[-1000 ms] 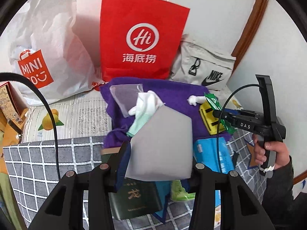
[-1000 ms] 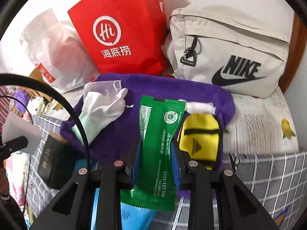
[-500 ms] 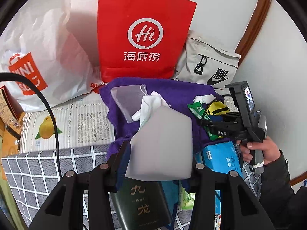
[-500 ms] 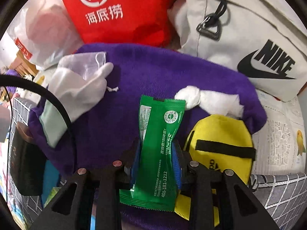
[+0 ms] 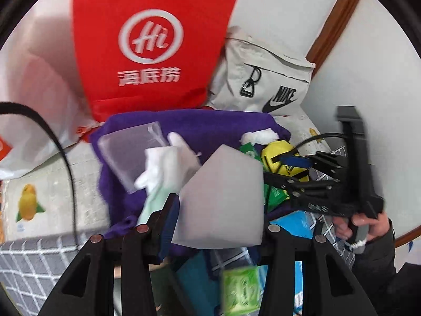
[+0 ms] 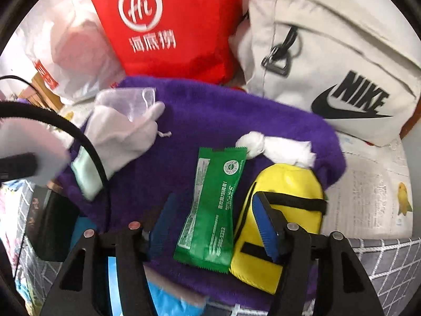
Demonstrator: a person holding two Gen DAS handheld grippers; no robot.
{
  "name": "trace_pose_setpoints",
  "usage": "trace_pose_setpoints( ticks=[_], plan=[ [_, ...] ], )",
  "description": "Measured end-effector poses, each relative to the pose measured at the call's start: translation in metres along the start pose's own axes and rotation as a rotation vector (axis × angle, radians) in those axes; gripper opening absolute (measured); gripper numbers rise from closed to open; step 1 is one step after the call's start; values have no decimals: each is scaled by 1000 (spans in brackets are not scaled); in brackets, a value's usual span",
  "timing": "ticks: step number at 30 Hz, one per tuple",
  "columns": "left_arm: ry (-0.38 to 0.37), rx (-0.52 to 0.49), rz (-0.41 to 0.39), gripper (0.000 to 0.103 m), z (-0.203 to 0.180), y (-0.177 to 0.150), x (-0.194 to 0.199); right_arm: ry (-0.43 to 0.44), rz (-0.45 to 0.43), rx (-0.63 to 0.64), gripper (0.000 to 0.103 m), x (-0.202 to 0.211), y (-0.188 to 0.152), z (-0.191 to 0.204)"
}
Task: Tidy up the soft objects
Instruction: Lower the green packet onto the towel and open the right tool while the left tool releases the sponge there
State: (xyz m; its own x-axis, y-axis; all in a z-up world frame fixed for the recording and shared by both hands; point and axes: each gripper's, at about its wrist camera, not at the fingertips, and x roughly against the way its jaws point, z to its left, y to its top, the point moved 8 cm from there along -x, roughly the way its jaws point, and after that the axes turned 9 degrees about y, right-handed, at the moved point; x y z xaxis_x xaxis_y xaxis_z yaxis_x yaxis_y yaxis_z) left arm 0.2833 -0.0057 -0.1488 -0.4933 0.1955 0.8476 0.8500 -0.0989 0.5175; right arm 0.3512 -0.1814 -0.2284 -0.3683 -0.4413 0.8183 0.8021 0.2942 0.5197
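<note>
My left gripper (image 5: 219, 205) is shut on a pale grey sponge block (image 5: 223, 197) and holds it over the near edge of a purple plush cloth (image 5: 208, 123). My right gripper (image 6: 213, 210) is open; a green snack packet (image 6: 213, 205) lies loose on the purple cloth (image 6: 210, 110) between its jaws. On the cloth lie a white glove (image 6: 123, 134), a clear pouch (image 5: 131, 150), a white knotted cloth (image 6: 276, 144) and a yellow pouch (image 6: 284, 210). The right gripper also shows in the left wrist view (image 5: 297, 166).
A red paper bag (image 5: 152, 39), a grey Nike bag (image 6: 342, 65) and a white plastic bag (image 5: 39, 84) stand behind the cloth against the wall. A blue packet (image 5: 297, 223), a light green packet (image 5: 242, 289) and a dark book (image 6: 52, 226) lie on the grey checked cover (image 5: 39, 263).
My right gripper has opened and let go of the green packet, which now lies on the purple cloth. My left gripper has moved forward with the sponge.
</note>
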Motion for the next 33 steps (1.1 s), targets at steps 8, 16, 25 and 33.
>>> trace_pose_setpoints(
  ticks=[8,16,25,33],
  plan=[
    [-19,-46,80,43,-32,14,-53,15,-106,-56,62,55,-6,-5],
    [0,-51,148,44,-38,5,-87,88,-176,-68,64,105,-27,3],
    [65,-63,189,68,-36,6,-99,163,-240,-90,70,138,-41,12],
    [130,-69,205,74,-38,10,-86,149,-202,-123,70,133,-61,8]
  ],
)
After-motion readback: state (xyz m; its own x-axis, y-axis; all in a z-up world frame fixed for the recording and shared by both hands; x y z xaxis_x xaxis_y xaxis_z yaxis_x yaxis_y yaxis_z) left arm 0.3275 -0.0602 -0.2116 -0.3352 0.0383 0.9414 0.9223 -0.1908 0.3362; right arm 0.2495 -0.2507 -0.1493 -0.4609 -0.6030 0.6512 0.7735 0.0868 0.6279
